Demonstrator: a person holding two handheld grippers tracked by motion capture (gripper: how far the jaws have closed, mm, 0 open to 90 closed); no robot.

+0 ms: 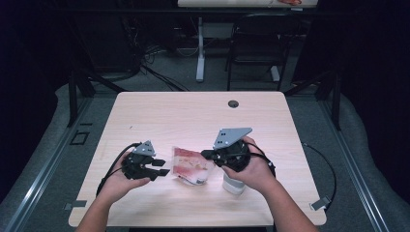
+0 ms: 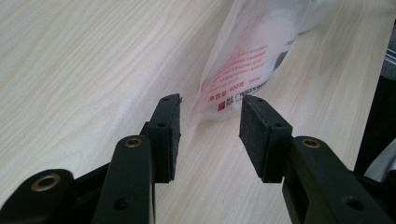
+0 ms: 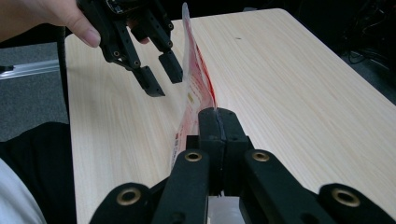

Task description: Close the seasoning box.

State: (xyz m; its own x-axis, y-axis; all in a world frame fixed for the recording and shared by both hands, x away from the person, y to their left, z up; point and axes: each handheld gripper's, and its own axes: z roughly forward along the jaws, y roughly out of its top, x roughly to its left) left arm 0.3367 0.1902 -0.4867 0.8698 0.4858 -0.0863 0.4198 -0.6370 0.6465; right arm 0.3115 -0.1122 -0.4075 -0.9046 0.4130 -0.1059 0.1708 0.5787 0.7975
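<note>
Right tool [image 3: 217,122] clamped on plastic bag [image 1: 192,166], contents perhaps white.

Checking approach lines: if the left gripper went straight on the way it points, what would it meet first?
Probably the corner of the plastic bag, which lies just ahead between the open jaws of the left gripper; the right gripper holds the bag's other edge. Depth is hard to judge.

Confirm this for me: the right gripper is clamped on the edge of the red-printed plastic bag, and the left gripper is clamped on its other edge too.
Not quite. The right gripper is clamped on the plastic bag, but the left gripper is open; its jaws stand apart just short of the bag's corner, as the left gripper view shows.
</note>
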